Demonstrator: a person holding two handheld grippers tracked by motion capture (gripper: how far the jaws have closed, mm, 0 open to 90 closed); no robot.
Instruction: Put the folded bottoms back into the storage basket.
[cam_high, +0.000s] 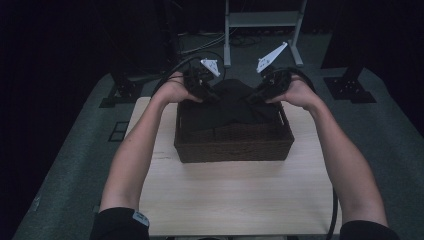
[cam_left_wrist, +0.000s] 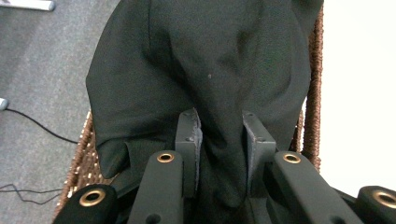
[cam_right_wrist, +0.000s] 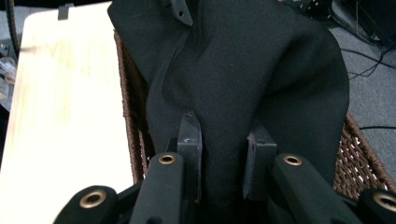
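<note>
Item: black cloth (cam_high: 231, 106), draped in and over the far rim of a woven basket (cam_high: 233, 148) on the bench (cam_high: 235, 195). Left hand-held gripper (cam_left_wrist: 219, 140) and right hand-held gripper (cam_right_wrist: 220, 144) each pinch a fold. Risk: thin bites may slip; a snagged hem could drag the basket.

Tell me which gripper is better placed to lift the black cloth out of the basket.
Neither clearly: left gripper and right gripper each pinch a fold of the black cloth over the basket, so both should probably lift together.
</note>
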